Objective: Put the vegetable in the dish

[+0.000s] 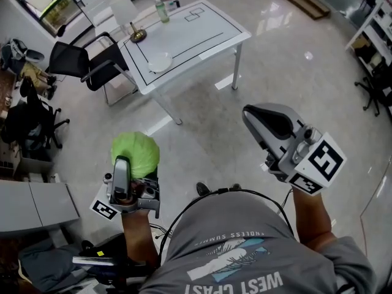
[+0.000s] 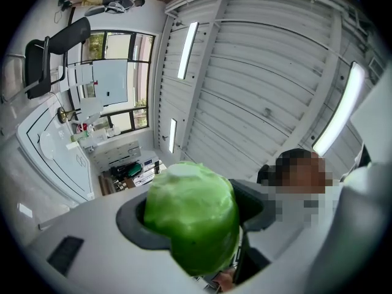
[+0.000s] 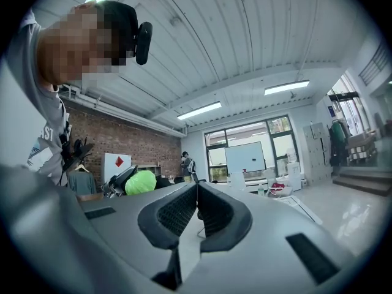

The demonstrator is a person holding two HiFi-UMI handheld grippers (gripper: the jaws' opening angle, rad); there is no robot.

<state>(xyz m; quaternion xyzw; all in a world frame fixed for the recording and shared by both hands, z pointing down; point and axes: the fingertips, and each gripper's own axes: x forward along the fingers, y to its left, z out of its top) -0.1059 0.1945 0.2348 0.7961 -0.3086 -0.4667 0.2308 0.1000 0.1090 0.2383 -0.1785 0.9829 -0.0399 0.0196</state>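
A round green cabbage [image 1: 136, 152] is clamped between the jaws of my left gripper [image 1: 133, 164], held in the air above the floor, well short of the table. In the left gripper view the cabbage [image 2: 191, 216] fills the space between the dark pads [image 2: 131, 228]. My right gripper [image 1: 254, 118] hangs at the right, shut and empty, its pads meeting [image 3: 197, 210]. From the right gripper view the cabbage [image 3: 141, 182] shows off to the left. The white dish [image 1: 160, 61] sits near the front edge of the white table [image 1: 202, 32], far ahead.
A clear bottle [image 1: 162, 10] and a brass object [image 1: 138, 35] stand on the table's far left side. Black chairs [image 1: 79, 63] stand left of the table. Shelving [image 1: 376, 35] lines the right wall. Glossy floor [image 1: 208, 127] lies between me and the table.
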